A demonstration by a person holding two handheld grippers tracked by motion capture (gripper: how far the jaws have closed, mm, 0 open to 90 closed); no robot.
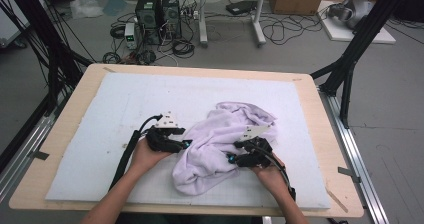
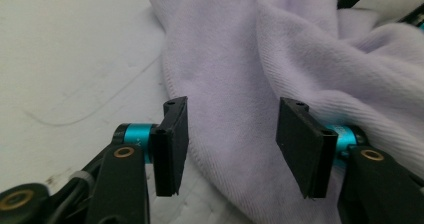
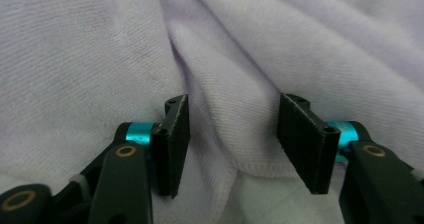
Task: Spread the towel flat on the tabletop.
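Grasp approach: left gripper (image 1: 186, 144) and right gripper (image 1: 231, 158), both half open and holding nothing, straddle towel (image 1: 220, 139) edges; next, close on hems.

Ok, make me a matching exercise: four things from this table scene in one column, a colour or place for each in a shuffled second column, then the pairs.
1. towel
2. left hand-held gripper
3. right hand-held gripper
4. table

A. light wooden rim around a white mat
B. pale lilac, crumpled
C. at the cloth's left edge
D. at the cloth's right side, over a hem

Pairs: 1-B, 2-C, 3-D, 4-A
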